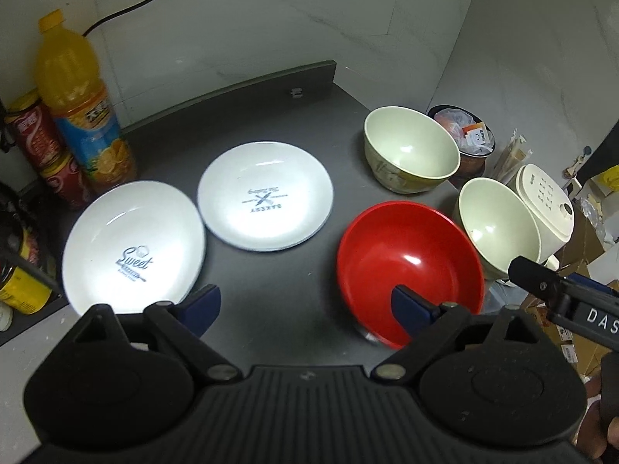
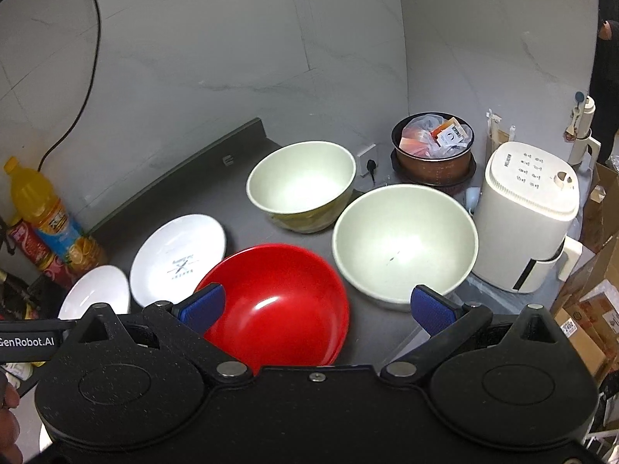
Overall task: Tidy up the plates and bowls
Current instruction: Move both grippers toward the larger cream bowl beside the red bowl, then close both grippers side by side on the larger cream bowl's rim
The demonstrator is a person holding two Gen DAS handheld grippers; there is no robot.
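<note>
On the dark grey counter (image 1: 271, 290) lie two white plates, one printed "Sweet" (image 1: 133, 247) at the left and one printed "Bakery" (image 1: 265, 195) beside it. A red bowl (image 1: 410, 266) stands to their right, with two pale green bowls, one far (image 1: 412, 149) and one near (image 1: 497, 228). My left gripper (image 1: 305, 305) hangs open above the counter between the "Sweet" plate and the red bowl, nothing between its blue pads. In the right wrist view my right gripper (image 2: 319, 305) is open above the red bowl (image 2: 278, 301) and the near green bowl (image 2: 404, 243).
An orange juice bottle (image 1: 77, 104) and red cans (image 1: 35, 135) stand at the back left. Right of the counter are a lined bin (image 2: 433, 150), a white appliance (image 2: 528, 212) and cardboard boxes (image 2: 592, 324). A black cable (image 2: 85, 77) runs down the wall.
</note>
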